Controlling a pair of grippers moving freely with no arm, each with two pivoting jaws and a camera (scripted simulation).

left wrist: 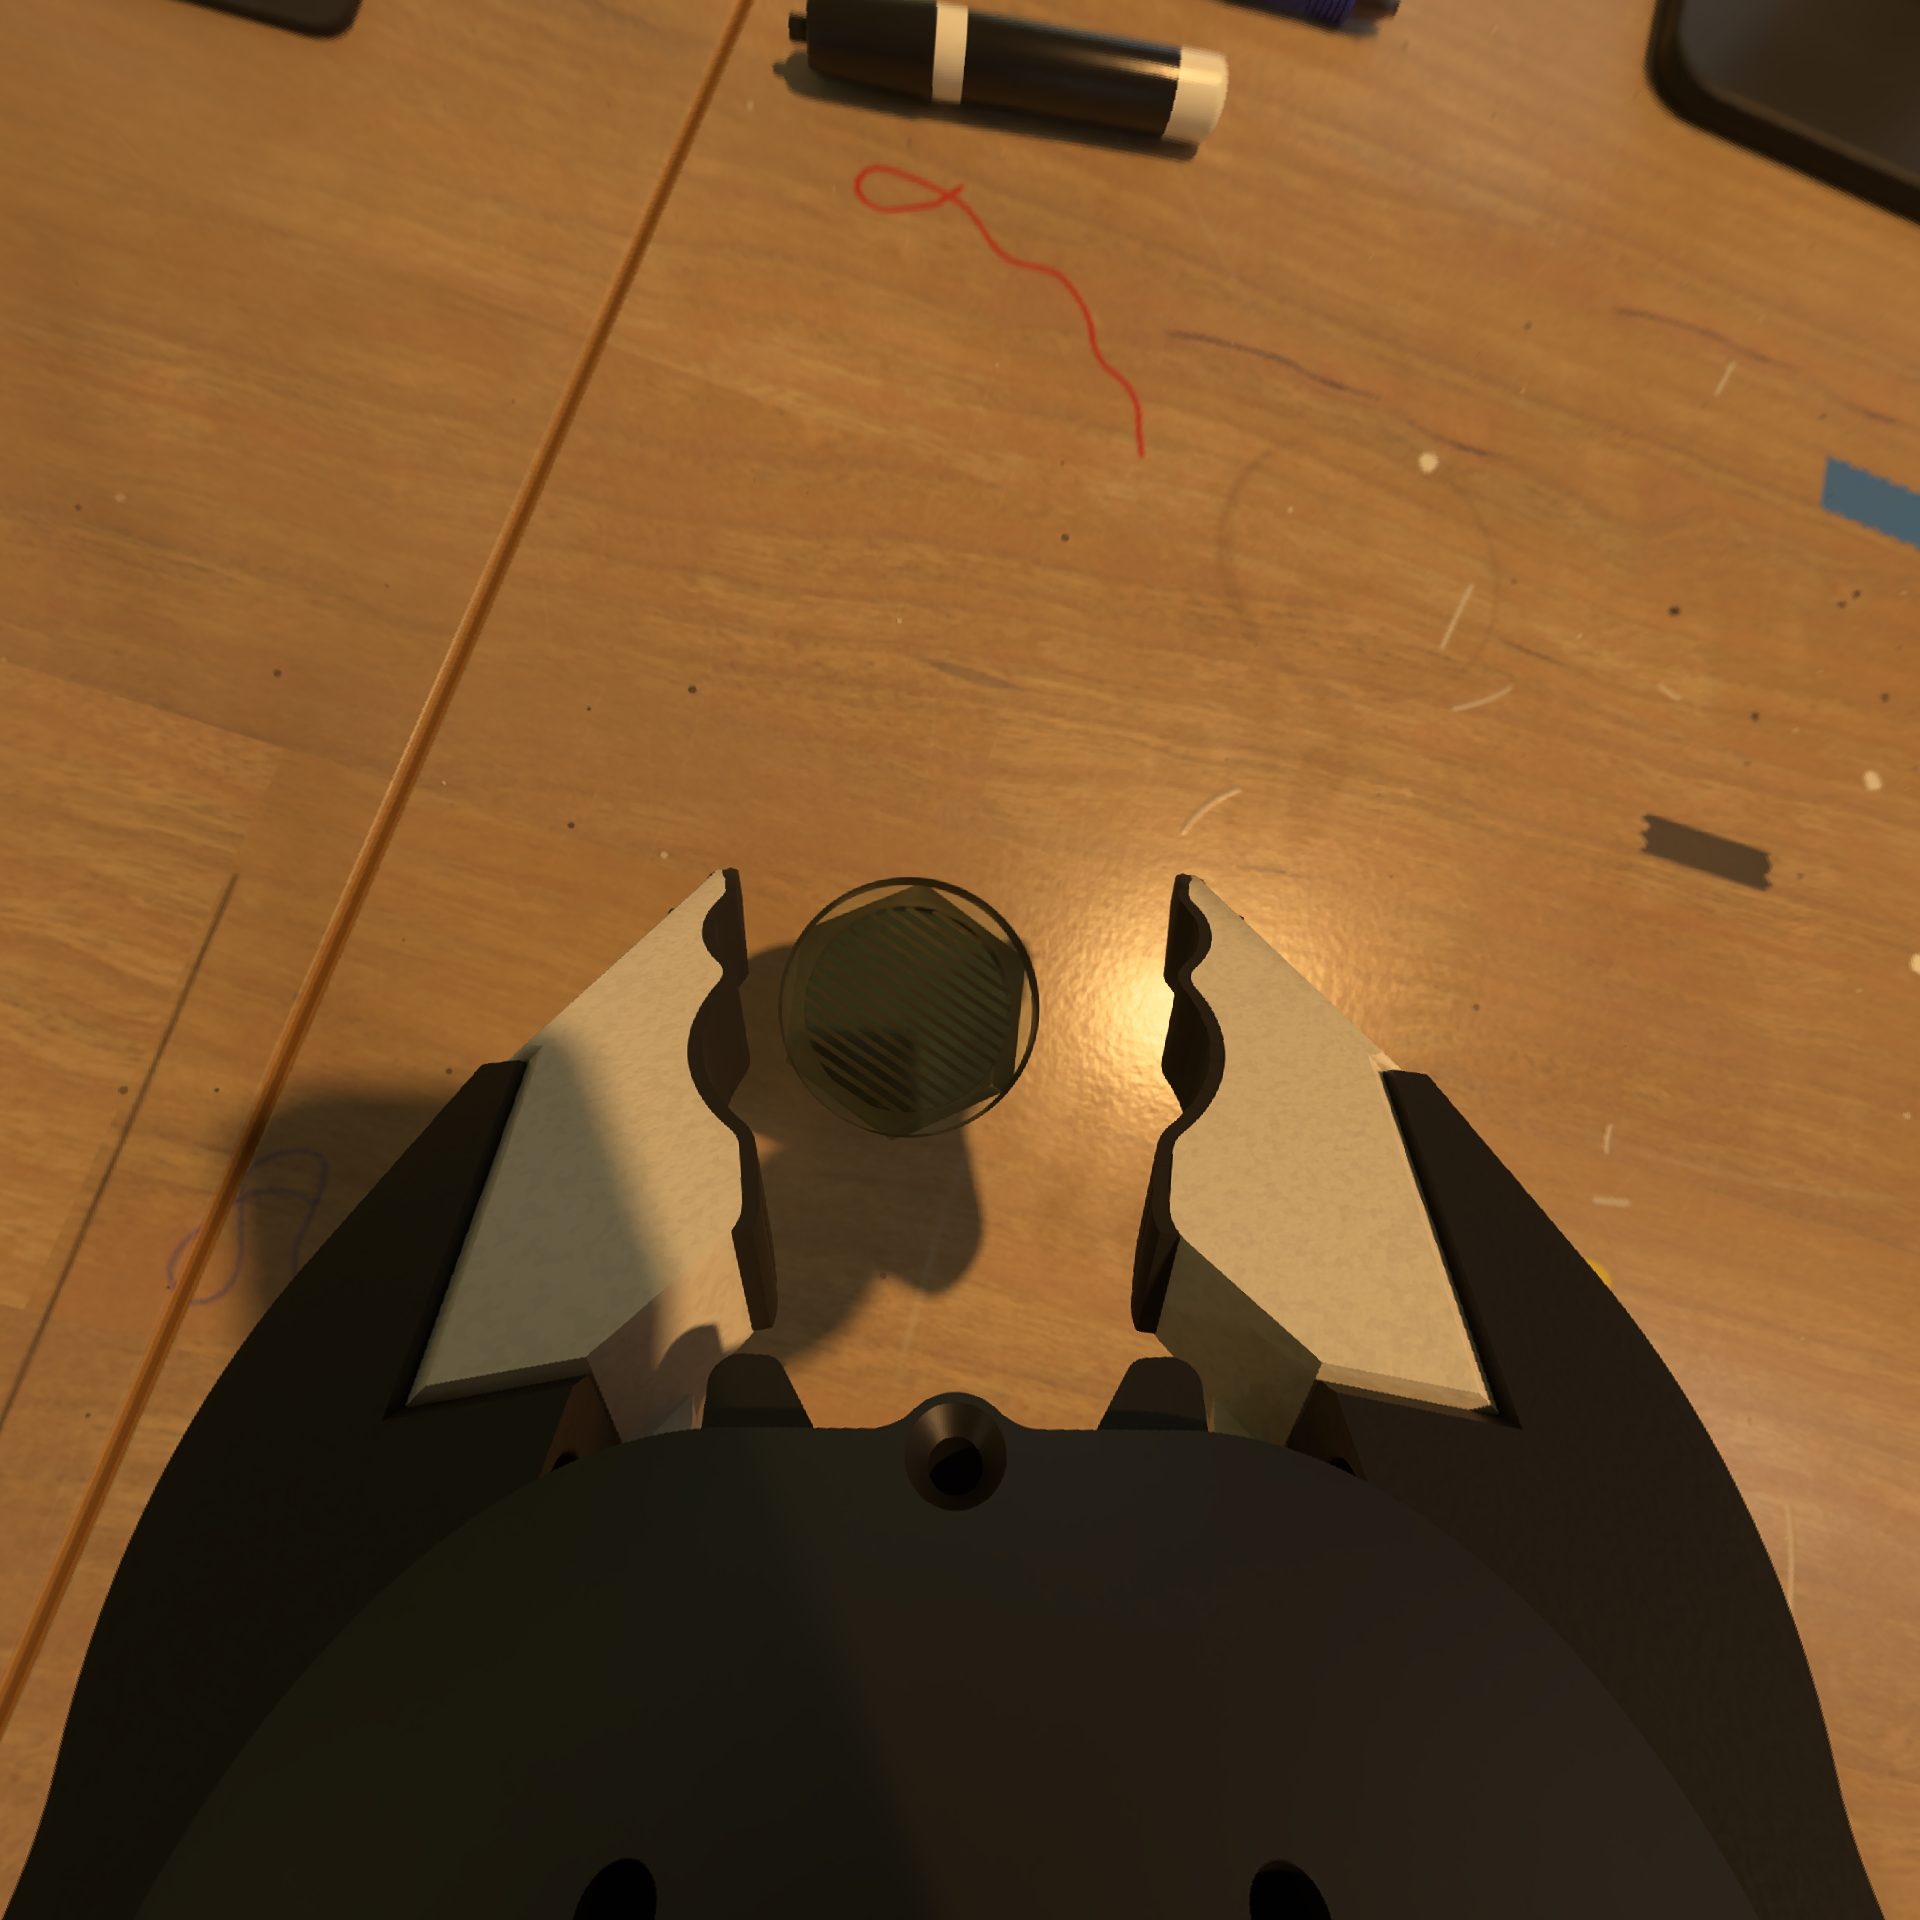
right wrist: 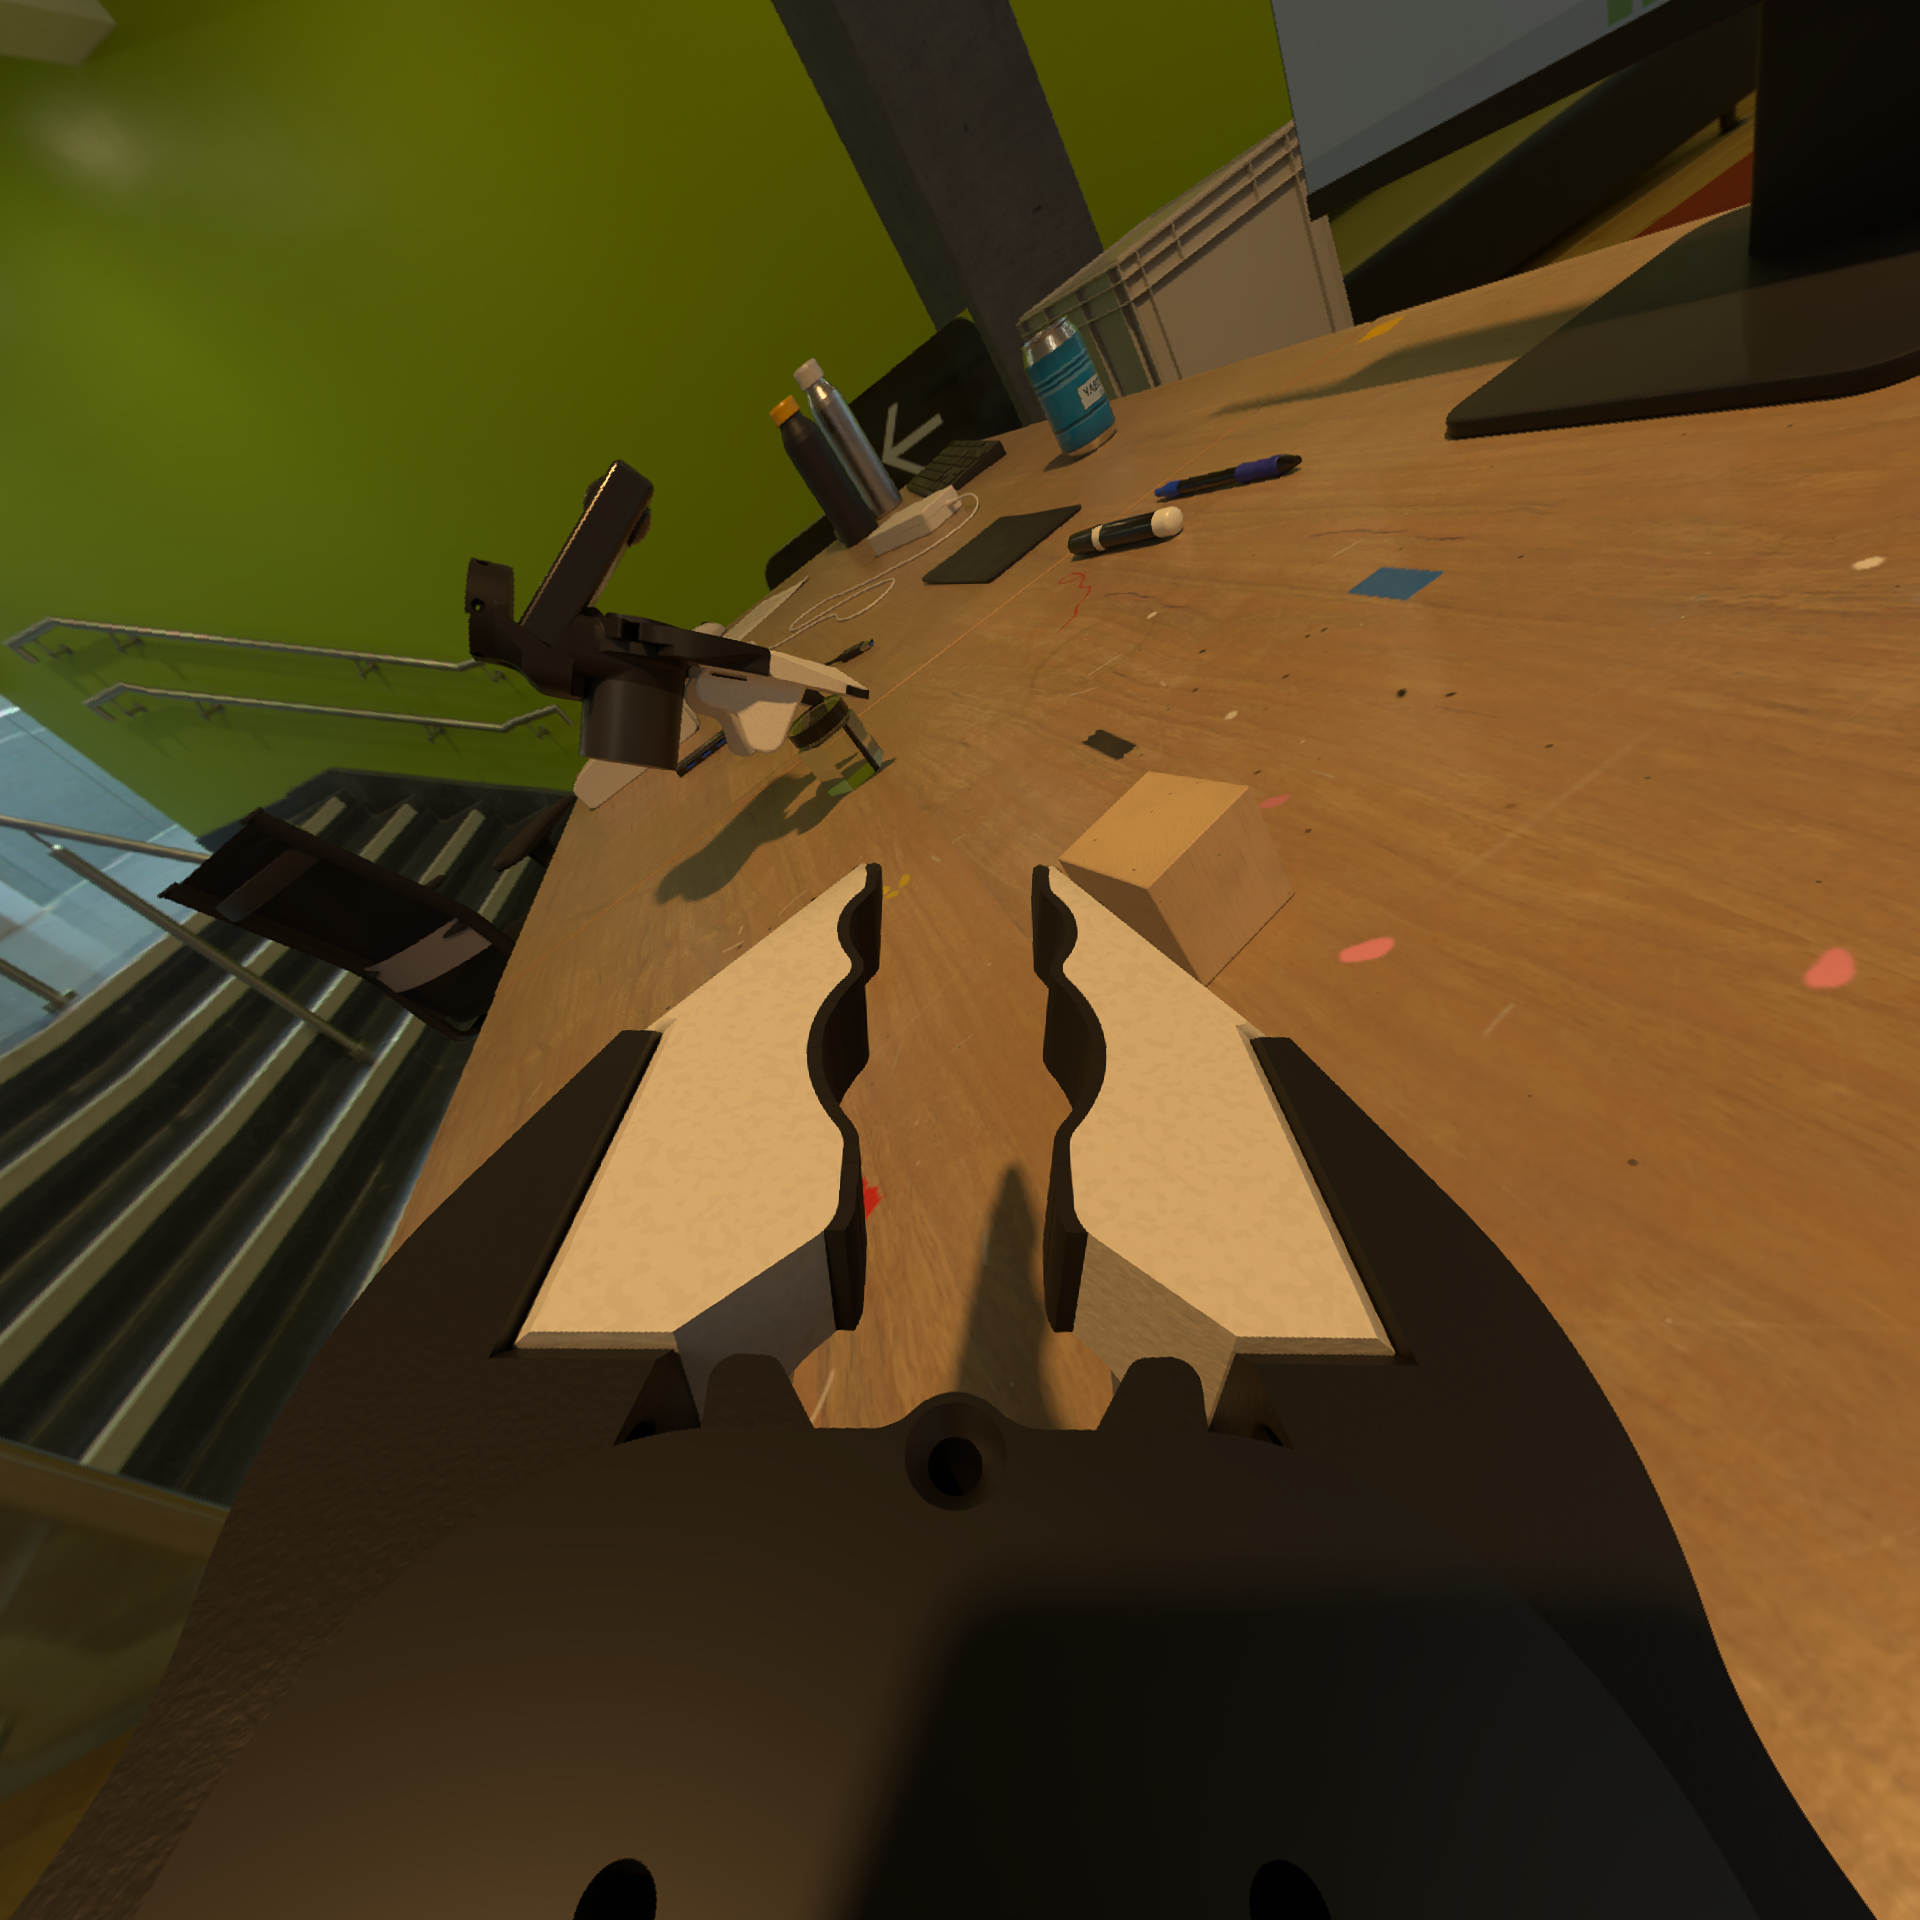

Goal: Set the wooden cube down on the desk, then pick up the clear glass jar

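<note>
The clear glass jar (left wrist: 908, 1006) stands upright on the wooden desk (left wrist: 935, 623), seen from above between my left gripper's fingers. My left gripper (left wrist: 956, 883) is open and points down over the jar; the jar is nearer the left finger (left wrist: 665, 1039), with a wide gap to the right one. In the right wrist view the wooden cube (right wrist: 1179, 868) rests on the desk just right of my right gripper (right wrist: 956, 883), which is open and empty, with a narrower gap. The left gripper (right wrist: 727, 686) shows farther off there, above the jar (right wrist: 831, 732).
A black and white marker (left wrist: 1008, 68) lies ahead, with a red scribble (left wrist: 1018, 270) on the desk. A monitor base (right wrist: 1704, 332), a blue can (right wrist: 1070, 390), two bottles (right wrist: 842, 447), a blue pen (right wrist: 1226, 476) and a black pad (right wrist: 1003, 545) stand at the far end. The desk edge runs along the left.
</note>
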